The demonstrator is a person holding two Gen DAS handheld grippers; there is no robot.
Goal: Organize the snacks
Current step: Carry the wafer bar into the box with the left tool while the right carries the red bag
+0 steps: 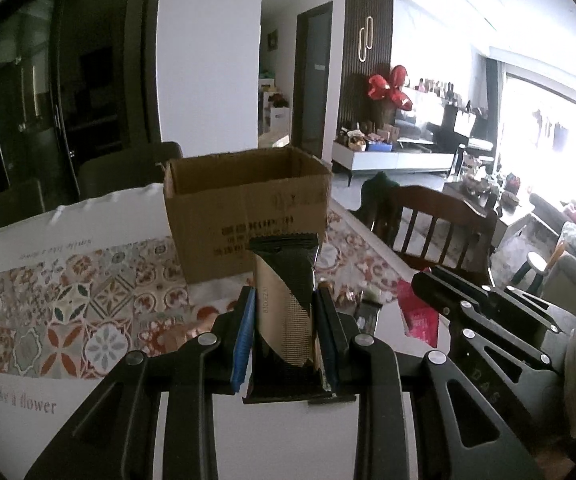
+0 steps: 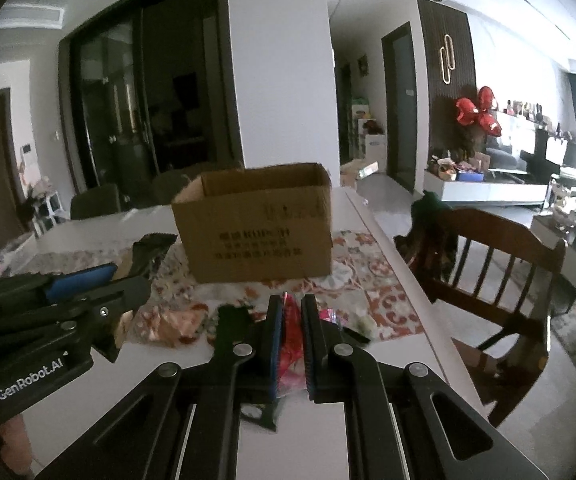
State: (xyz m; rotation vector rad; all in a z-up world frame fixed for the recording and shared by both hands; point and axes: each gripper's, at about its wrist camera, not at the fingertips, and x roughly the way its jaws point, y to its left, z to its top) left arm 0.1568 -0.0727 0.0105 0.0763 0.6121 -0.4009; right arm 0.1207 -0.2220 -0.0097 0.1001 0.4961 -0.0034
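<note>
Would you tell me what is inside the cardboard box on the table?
Only the bare inner walls near the rim of the cardboard box show, open-topped. Its front wall hides the floor from both wrist views, so any snacks inside cannot be seen.

The patterned mat (image 1: pixel 47 320) on the counter bears the printed words "like a flower" along its near white border; a smaller cursive line on its far border is upside down and too faint to read. The left claw (image 2: pixel 75 280) carries "GenRobot.AI" in white on its black body. The right claw (image 1: pixel 464 312) shows embossed letters "DAS". Dark printed lines on the cardboard box (image 2: pixel 255 232) are too blurred to read.
</note>
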